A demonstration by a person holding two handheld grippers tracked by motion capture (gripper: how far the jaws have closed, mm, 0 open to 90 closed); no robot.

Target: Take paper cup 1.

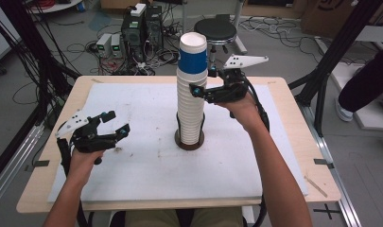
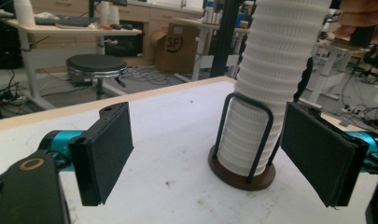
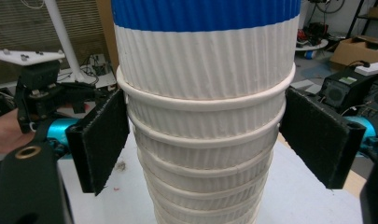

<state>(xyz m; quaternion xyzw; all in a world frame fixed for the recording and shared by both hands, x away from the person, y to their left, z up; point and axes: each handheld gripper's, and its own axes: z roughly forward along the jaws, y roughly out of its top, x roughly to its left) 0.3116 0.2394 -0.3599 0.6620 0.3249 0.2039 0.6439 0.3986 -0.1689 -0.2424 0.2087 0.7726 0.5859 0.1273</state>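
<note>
High view: cup stack [image 1: 191,90] upright, rims downward.

We are in a lab or workshop. We see computer towers [image 1: 142,28] amid tangled floor cables [image 1: 75,47]. Beyond stand a stool [image 2: 97,69], desks [image 2: 74,29] and cardboard boxes [image 2: 179,46].

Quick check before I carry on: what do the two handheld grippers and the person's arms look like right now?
Both the left gripper and right gripper are black with teal joints, flat black foam pads and a grey three-cornered dotted plate on top. Black cables trail down along the forearms. The arms are bare, no sleeves showing.
</note>
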